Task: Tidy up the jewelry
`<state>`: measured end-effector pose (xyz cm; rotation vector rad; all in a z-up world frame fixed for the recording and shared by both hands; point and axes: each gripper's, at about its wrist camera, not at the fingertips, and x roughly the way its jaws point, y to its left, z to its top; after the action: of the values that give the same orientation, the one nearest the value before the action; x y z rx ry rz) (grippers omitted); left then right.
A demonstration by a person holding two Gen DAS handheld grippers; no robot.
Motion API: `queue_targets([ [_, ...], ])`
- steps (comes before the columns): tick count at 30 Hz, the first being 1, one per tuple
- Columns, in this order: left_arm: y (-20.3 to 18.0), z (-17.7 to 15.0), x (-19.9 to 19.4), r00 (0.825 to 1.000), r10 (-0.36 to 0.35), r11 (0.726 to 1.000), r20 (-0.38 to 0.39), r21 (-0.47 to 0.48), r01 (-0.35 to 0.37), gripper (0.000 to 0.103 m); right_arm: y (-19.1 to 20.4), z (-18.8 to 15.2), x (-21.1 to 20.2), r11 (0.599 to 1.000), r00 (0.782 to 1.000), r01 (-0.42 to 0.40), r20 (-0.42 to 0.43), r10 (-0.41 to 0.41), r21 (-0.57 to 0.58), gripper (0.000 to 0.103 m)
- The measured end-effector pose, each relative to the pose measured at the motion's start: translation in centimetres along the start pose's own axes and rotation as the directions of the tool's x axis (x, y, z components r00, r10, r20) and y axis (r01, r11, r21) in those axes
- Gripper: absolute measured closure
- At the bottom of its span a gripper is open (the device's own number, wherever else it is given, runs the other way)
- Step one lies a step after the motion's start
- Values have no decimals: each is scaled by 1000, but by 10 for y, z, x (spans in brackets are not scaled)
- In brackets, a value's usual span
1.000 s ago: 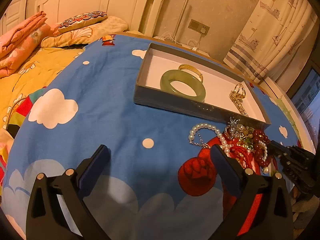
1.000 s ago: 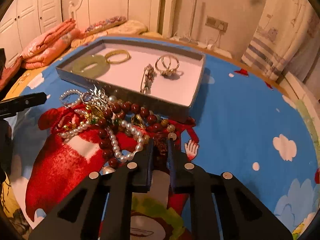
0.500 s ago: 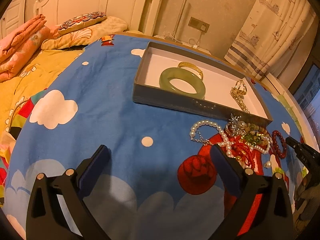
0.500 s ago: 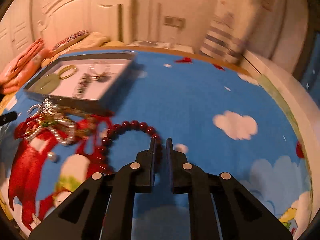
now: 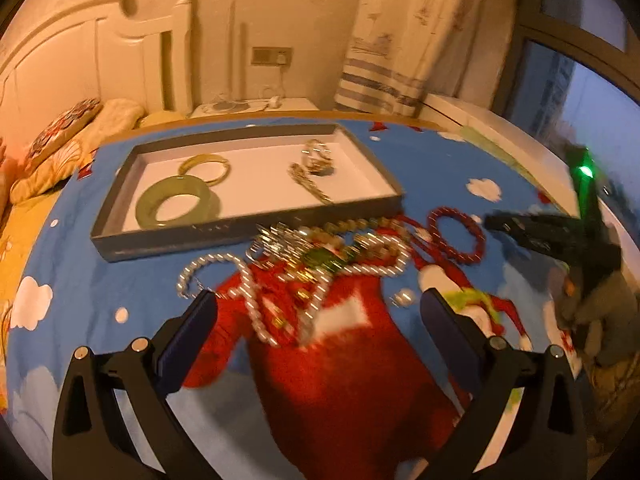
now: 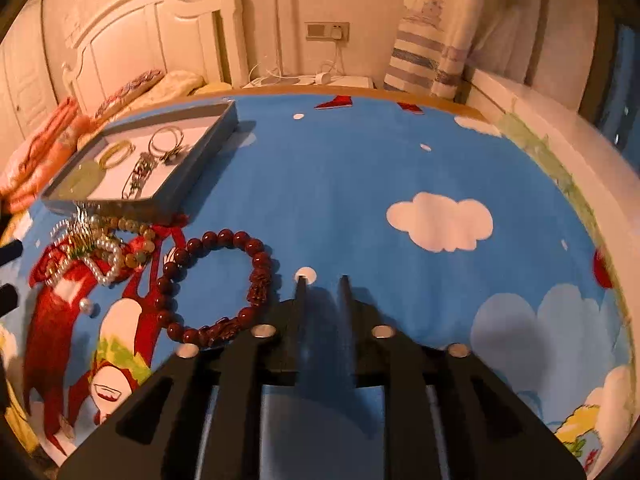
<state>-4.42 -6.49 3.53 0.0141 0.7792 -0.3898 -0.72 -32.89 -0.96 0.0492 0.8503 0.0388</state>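
Note:
A grey jewelry tray holds a green jade bangle, a gold bangle, a chain and rings. A tangled pile of pearl strands and beads lies on the blue sheet before the tray. A dark red bead bracelet lies alone, right of the pile. My left gripper is open, just short of the pile. My right gripper is slightly open and empty, just right of the bracelet; it also shows in the left wrist view.
A blue cartoon-print sheet covers the bed. Pillows and a white headboard lie behind the tray. A curtain, a wall socket and a window ledge stand at the back right.
My right gripper pulled the red bead bracelet out of the pile to the right, then let go of it and opened slightly. My left gripper swung right toward the pile.

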Motion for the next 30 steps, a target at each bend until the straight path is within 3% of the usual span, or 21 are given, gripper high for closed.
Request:
queue_targets([
  [1, 8, 6, 4, 1000, -1, 999, -2, -33, 1, 5, -1, 0, -1, 1000, 1000, -4, 7, 4, 7, 57],
  [2, 15, 11, 7, 1000, -6, 998, 0, -59, 6, 10, 0, 0, -3, 1000, 1000, -6, 15, 6, 3, 55],
  [3, 19, 16, 10, 1000, -7, 997, 1, -74, 7, 12, 1, 0, -3, 1000, 1000, -8, 17, 9, -4, 55],
  [5, 27, 29, 20, 1000, 8, 996, 1, -94, -8, 26, 3, 0, -3, 1000, 1000, -9, 16, 9, -15, 55],
  [8, 26, 41, 42, 999, 33, 999, -38, -37, -34, 42, 2, 1, -3, 1000, 1000, -16, 22, 17, -10, 55],
  [13, 18, 43, 62, 993, 92, 994, -68, 64, -88, 43, 1, 0, -4, 1000, 999, -27, 23, 27, -5, 55],
  [19, 22, 34, 62, 991, 98, 994, -89, 62, -92, 46, 2, -1, -3, 1000, 999, -31, 13, 31, -1, 53],
  [21, 24, 35, 67, 990, 95, 994, -102, 63, -89, 52, 3, -1, -3, 1000, 1000, -27, 11, 27, -2, 53],
  [26, 25, 35, 75, 991, 5, 999, -131, 43, 0, 74, 1, 0, -2, 999, 999, -40, 15, 40, 7, 47],
  [28, 20, 31, 66, 996, 15, 998, -88, 66, -10, 84, 0, 1, -2, 999, 998, -53, 16, 53, 10, 46],
  [30, 18, 28, 55, 999, 1, 998, -54, 57, 2, 87, 1, 1, -2, 998, 998, -64, 10, 64, 8, 46],
])
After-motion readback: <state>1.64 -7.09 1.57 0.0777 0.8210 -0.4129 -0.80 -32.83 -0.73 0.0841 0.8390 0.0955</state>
